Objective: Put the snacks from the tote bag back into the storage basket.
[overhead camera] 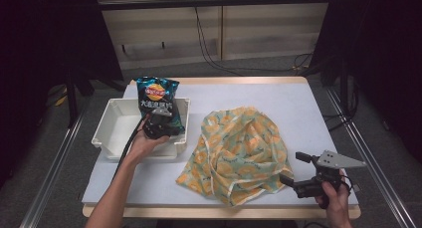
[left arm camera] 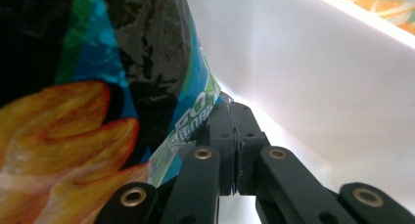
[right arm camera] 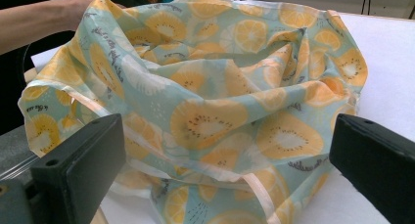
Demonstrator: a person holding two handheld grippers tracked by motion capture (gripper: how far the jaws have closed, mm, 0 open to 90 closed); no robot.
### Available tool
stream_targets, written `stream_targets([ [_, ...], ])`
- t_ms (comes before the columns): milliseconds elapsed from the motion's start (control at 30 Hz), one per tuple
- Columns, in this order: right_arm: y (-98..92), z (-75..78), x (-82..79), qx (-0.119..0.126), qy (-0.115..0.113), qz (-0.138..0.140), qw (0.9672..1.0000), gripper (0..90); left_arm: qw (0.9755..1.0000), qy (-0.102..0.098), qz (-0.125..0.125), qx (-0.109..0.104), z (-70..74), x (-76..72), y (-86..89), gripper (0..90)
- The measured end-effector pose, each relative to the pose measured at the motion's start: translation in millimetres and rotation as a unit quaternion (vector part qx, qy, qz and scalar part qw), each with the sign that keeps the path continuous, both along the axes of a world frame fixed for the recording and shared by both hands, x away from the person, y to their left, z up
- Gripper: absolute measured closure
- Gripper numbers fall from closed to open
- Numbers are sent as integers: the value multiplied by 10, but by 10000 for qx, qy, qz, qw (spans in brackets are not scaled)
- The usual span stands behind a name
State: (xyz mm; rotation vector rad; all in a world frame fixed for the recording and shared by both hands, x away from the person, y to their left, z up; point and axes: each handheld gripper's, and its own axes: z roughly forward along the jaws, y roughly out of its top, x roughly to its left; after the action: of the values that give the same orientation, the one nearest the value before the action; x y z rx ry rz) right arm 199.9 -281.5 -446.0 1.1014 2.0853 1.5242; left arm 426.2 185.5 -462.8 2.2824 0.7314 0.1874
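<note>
One flat white desk (overhead camera: 298, 103) carries everything. A crumpled, thin fruit-print cloth bag (overhead camera: 239, 153) lies at its middle, facing the spread right claw (overhead camera: 298, 171). A rectangular white plastic tray (overhead camera: 114, 123) sits left; over it the left claw (overhead camera: 160, 119), pressed together, pinches the glossy, crinkled chip bag (overhead camera: 157, 101) by its lower edge.

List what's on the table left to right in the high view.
White bin → chip bag, pinched by the left gripper → fruit-print cloth bag → right gripper, open.
</note>
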Motion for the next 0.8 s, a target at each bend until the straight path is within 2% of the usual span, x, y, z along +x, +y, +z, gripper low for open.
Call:
stream_targets([
  [33, 0, 0, 0, 0, 0, 0, 10000, 0, 10000, -46, 8, -25, 2, -7, 4, 891],
  [67, -7, 0, 1, -3, -13, 1, 10000, 0, 9999, -34, 20, -155, -5, -28, 16, 886],
  [133, -11, -1, 5, 8, -13, -12, 10000, 0, 9999, -68, -12, -101, 2, -53, 25, 882],
  [200, -7, -1, 6, 4, -7, -2, 10000, 0, 9999, -65, -9, -147, 4, -66, 29, 881],
  [267, -4, -3, 7, -4, -9, 2, 10000, 0, 9994, -109, 13, -327, 26, -87, 65, 880],
  [433, -8, -6, 7, 2, -3, -21, 10000, 0, 9984, -230, 30, -514, 84, -137, 95, 864],
  [500, -13, -8, 3, 5, 12, -34, 10000, 0, 9974, -270, 36, -673, 131, -190, 112, 845],
  [667, -12, -5, 6, -17, -3, -49, 10000, 0, 9958, -347, 101, -838, 215, -259, 161, 791],
  [700, -10, -4, 6, -6, -7, -51, 10000, 0, 9946, -417, 164, -932, 267, -310, 194, 781],
  [767, -9, -2, 4, -8, -5, -47, 10000, 0, 9942, -473, 178, -954, 296, -338, 216, 724],
  [800, -12, -3, 6, -10, -8, -56, 10000, 0, 9927, -590, 233, -1026, 351, -399, 247, 699],
])
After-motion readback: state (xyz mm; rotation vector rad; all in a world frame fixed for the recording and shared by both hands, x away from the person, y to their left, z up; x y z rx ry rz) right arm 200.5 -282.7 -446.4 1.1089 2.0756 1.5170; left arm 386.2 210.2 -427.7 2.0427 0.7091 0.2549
